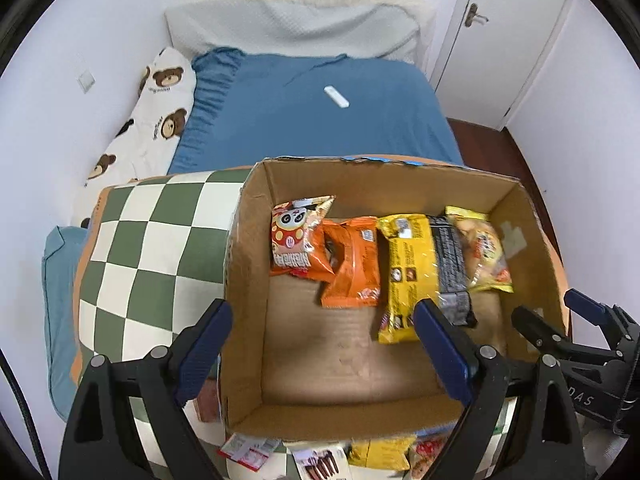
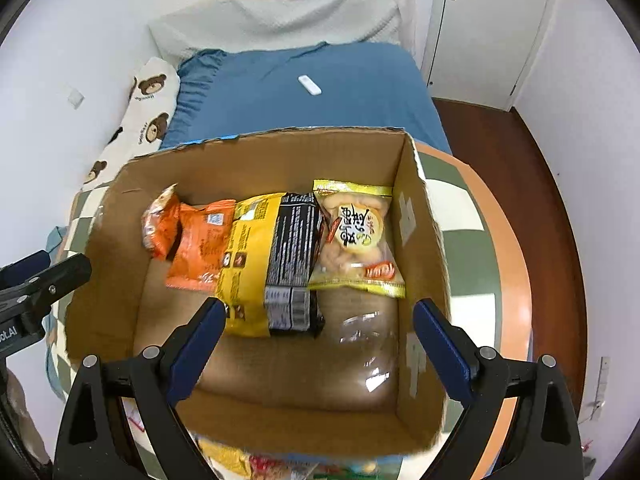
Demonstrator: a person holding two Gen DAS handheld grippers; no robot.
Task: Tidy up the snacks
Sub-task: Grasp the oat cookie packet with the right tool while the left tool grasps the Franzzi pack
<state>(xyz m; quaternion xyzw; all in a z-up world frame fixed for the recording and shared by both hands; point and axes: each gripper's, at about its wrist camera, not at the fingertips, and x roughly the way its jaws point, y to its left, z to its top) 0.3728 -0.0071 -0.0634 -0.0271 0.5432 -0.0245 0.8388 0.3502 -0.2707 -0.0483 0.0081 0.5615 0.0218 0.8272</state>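
Observation:
An open cardboard box (image 1: 248, 264) (image 2: 420, 240) stands on a green-and-white checkered cushion (image 1: 152, 248). Inside lie a panda snack bag (image 1: 296, 240), an orange packet (image 1: 356, 264) (image 2: 200, 248), a yellow-and-black packet (image 1: 420, 268) (image 2: 272, 256) and a clear bag of biscuits (image 1: 484, 252) (image 2: 356, 236). A clear wrapper (image 2: 372, 340) lies on the box floor. My left gripper (image 1: 324, 328) is open and empty above the box's near left. My right gripper (image 2: 320, 324) (image 1: 560, 320) is open and empty above the box's near right.
More snack packets (image 1: 380, 454) (image 2: 256, 460) lie on the cushion in front of the box. Behind is a bed with a blue sheet (image 1: 312, 112), a white remote (image 1: 337, 97) (image 2: 309, 85) and a bear-print pillow (image 1: 152, 120). A door (image 1: 504, 40) and wooden floor (image 2: 552, 184) are at right.

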